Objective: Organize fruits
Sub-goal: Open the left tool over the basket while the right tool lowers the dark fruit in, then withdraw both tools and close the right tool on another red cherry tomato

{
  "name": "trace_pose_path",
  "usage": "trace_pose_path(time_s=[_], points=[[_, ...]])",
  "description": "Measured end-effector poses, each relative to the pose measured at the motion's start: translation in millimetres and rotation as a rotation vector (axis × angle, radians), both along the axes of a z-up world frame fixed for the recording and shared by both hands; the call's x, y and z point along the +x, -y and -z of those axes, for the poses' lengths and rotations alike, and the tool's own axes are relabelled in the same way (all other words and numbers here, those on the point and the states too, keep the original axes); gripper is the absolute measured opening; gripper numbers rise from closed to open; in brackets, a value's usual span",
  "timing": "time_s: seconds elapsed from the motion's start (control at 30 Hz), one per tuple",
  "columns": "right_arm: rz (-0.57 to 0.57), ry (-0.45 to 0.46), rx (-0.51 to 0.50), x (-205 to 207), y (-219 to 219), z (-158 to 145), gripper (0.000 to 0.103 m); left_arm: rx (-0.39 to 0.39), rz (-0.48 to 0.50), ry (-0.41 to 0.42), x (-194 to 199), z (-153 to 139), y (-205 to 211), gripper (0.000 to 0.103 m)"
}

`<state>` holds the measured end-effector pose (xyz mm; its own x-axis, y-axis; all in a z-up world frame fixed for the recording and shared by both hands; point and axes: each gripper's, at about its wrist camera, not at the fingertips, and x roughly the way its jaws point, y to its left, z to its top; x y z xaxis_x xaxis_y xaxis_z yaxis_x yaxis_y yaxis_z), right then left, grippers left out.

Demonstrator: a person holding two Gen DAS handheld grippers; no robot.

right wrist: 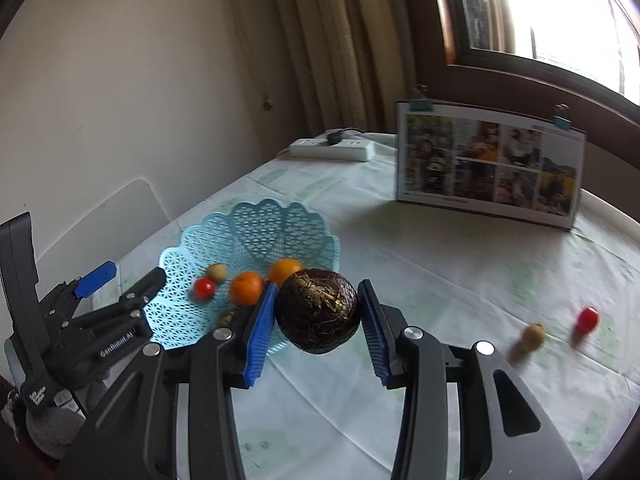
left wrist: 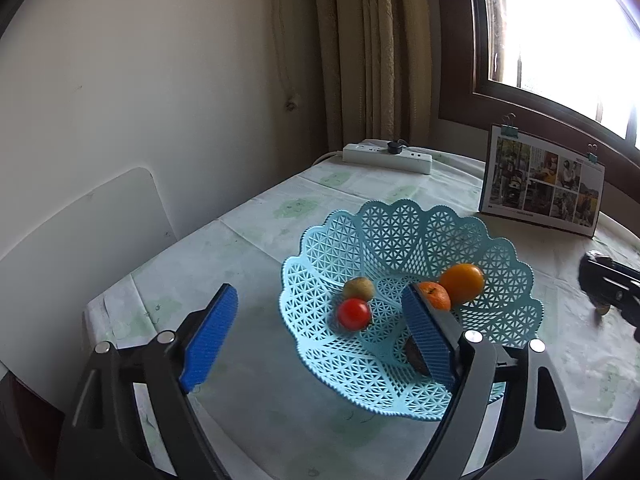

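Left wrist view: The left tongs (left wrist: 320, 322) are spread wide and hold nothing. One blue pad (left wrist: 210, 338) hangs over the tabletop (left wrist: 248, 240); the other overlaps the basket (left wrist: 384, 240). The basket contains a tomato (left wrist: 353, 313), a small tan fruit (left wrist: 359, 288), a tangerine (left wrist: 436, 295) and an orange (left wrist: 462, 282). The pad partly covers the tangerine and a dark object (left wrist: 414, 354) below it, which cannot be identified. The right tongs appear only as a black part cut off at the right edge. A photo card (left wrist: 544, 184) stands behind the basket; its caption is too small to read. A power strip (left wrist: 388, 156) lies at the far edge.

Right wrist view: The right tongs (right wrist: 318, 316) grip a dark, wrinkled round fruit (right wrist: 316, 312) between both pads, raised just beside the basket (right wrist: 260, 228). The left tongs (right wrist: 120, 280) show the marking "GenRobot.AI"; a second label near the frame edge is unreadable. A second tomato (right wrist: 586, 318) and a second tan fruit (right wrist: 532, 336) lie on the tabletop (right wrist: 440, 248), well apart from the basket, both blurred.
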<state>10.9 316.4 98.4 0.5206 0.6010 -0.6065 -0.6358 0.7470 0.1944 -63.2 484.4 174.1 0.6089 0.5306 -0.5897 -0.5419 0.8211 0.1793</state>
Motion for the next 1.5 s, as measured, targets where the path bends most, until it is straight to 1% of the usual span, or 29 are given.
trace_pose_path(time_s=[0.2, 0.27, 0.37, 0.53, 0.7, 0.77, 0.8, 1.03, 1.27, 1.5], points=[[-0.042, -0.022, -0.012, 2, -33, 11, 0.042, -0.005, -0.01, 0.003, -2, 0, -4, 0.086], [-0.041, -0.033, -0.014, 4, -38, 14, 0.042, -0.009, -0.014, 0.002, -2, 1, -5, 0.089], [-0.031, -0.036, -0.004, 6, -37, 14, 0.042, -0.015, -0.019, 0.002, -2, 1, -6, 0.091], [0.009, -0.024, 0.009, 11, -21, 11, 0.043, -0.022, -0.005, 0.01, 1, -2, 0, 0.091], [0.101, -0.018, -0.002, 26, 13, 12, 0.043, -0.016, 0.04, 0.017, 8, -6, 18, 0.095], [0.167, -0.024, -0.013, 38, 35, 16, 0.049, -0.013, 0.058, 0.016, 12, -6, 25, 0.095], [0.192, -0.025, -0.016, 42, 43, 17, 0.05, -0.012, 0.068, 0.014, 14, -6, 29, 0.095], [0.375, -0.041, -0.068, 75, 118, 32, 0.05, -0.005, 0.127, 0.004, 26, -4, 56, 0.096], [0.467, -0.044, -0.092, 93, 163, 40, 0.05, 0.006, 0.172, -0.002, 36, -5, 77, 0.096], [0.517, -0.063, -0.099, 104, 188, 50, 0.05, 0.014, 0.218, -0.016, 45, -2, 99, 0.096]])
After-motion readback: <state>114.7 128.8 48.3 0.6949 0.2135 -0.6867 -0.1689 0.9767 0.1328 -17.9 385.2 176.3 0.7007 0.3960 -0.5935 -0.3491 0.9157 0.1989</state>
